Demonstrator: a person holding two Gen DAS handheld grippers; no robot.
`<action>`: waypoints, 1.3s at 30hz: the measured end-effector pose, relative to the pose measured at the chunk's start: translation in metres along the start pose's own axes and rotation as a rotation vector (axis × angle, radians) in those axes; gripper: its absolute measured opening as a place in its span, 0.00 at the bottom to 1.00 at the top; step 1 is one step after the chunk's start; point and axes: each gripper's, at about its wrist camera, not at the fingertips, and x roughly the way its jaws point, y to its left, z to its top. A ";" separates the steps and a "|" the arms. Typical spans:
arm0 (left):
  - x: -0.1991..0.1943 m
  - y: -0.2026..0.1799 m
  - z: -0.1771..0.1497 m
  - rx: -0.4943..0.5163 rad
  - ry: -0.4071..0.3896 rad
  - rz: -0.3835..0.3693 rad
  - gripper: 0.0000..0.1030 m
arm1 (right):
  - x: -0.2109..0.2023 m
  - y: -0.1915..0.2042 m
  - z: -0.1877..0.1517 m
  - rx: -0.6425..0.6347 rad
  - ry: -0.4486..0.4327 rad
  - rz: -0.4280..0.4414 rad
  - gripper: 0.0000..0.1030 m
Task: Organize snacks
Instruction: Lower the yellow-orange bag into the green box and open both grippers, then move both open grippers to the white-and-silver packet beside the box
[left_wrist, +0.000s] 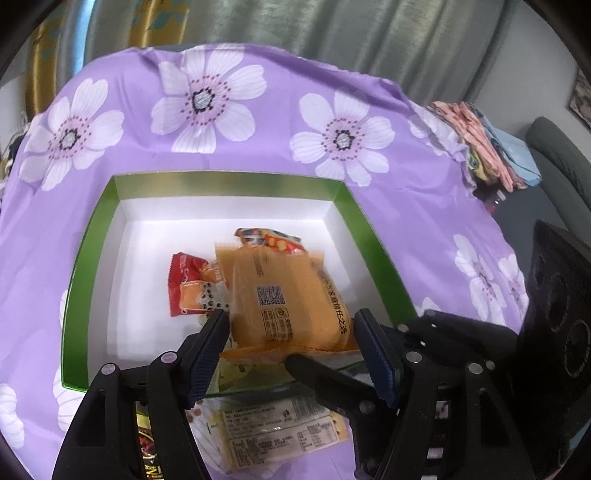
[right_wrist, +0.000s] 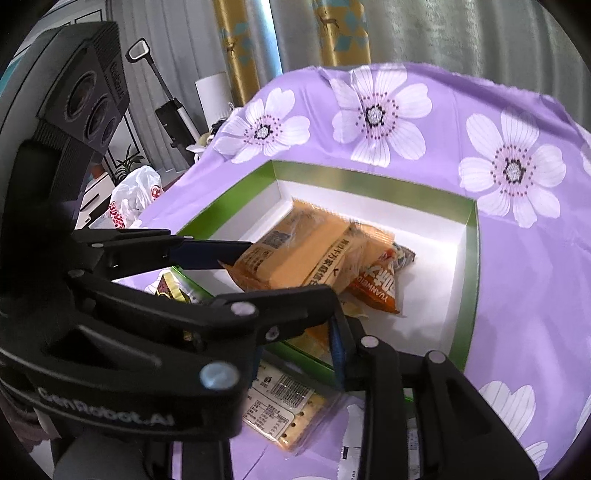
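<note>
Now, starting at the box's (left_wrist: 92, 236) left side: a red packet (left_wrist: 188, 284) lies flat on the white floor, with another printed packet (left_wrist: 271, 240) beyond it towards the far wall. Moving across, the big orange pack (left_wrist: 284, 299) sits over the middle of the box, its long axis running from the near wall towards the far one. The left gripper (left_wrist: 291, 325) straddles the near end of that pack, jaws well apart, one finger on each long side; the left pad looks to be touching the wrapper and the right pad stands just clear, so I judge it a loose bracket and no firm grip. Further right, the right gripper (right_wrist: 338, 306) comes in low over the box's near wall, its fingers on the pack's crimped near edge. Whether those pads are pressing the wrapper or have let go, I cannot tell. Both tools angle steeply down into the box from its near side, close together, and the right one is nearer the pack's end seam. Outside the box, against its near wall, a clear cracker pack (right_wrist: 284, 410) and a dark gold packet (right_wrist: 168, 288) wait on the purple flowered cloth (left_wrist: 280, 147). Releasing here should drop the pack flat.
</note>
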 end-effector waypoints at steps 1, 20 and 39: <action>0.002 0.002 -0.001 -0.009 0.005 0.009 0.67 | 0.001 0.000 -0.001 0.006 0.004 0.001 0.38; -0.051 -0.011 -0.022 0.034 -0.099 0.175 0.91 | -0.042 0.005 -0.017 -0.003 -0.074 -0.077 0.65; -0.111 -0.039 -0.066 0.063 -0.162 0.258 0.96 | -0.120 0.020 -0.060 0.050 -0.144 -0.124 0.83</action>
